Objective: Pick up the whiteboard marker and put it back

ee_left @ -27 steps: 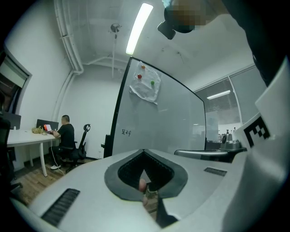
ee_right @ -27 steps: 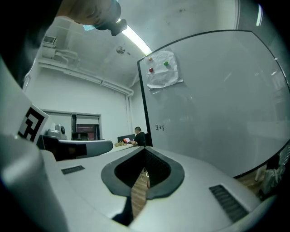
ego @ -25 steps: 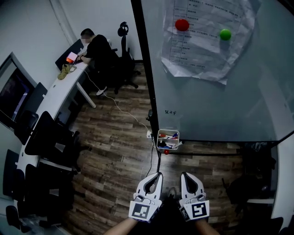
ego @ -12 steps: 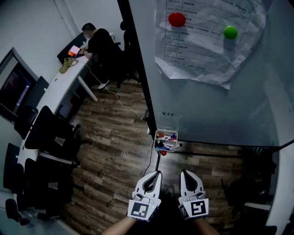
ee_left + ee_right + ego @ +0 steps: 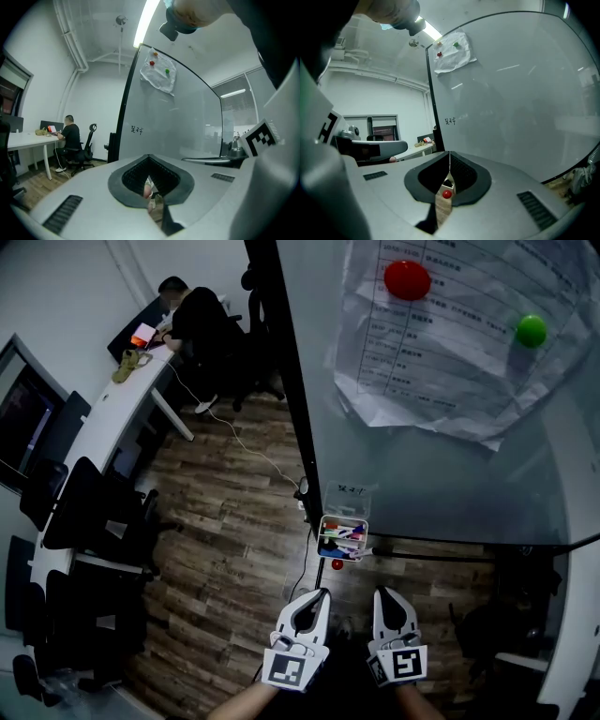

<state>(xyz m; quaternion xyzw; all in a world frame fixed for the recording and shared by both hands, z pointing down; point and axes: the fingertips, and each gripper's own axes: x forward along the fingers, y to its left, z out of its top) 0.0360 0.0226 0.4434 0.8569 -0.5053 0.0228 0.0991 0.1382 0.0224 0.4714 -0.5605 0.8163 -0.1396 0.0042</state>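
Observation:
A small white holder box [image 5: 342, 537] with several coloured markers hangs at the lower left corner of the whiteboard [image 5: 450, 474]. A red knob [image 5: 337, 564] sits just under it. My left gripper [image 5: 317, 596] and right gripper [image 5: 383, 597] are side by side low in the head view, short of the box and pointing at it. Both are shut with nothing in them. In the left gripper view the left gripper [image 5: 149, 157] faces the board. Through the slit of the right gripper [image 5: 450, 153] I see the red knob [image 5: 447, 194].
A crumpled paper sheet [image 5: 441, 362] is pinned high on the board by a red magnet [image 5: 407, 279] and a green magnet [image 5: 532, 330]. At the far left a person [image 5: 192, 320] sits at a long white desk [image 5: 103, 418] lined with dark office chairs [image 5: 84, 512]. A cable [image 5: 248, 460] crosses the wood floor.
Both grippers and the head camera have moved closer to the whiteboard. The paper and magnets look larger, and the holder box sits slightly lower in view. Both stay shut.

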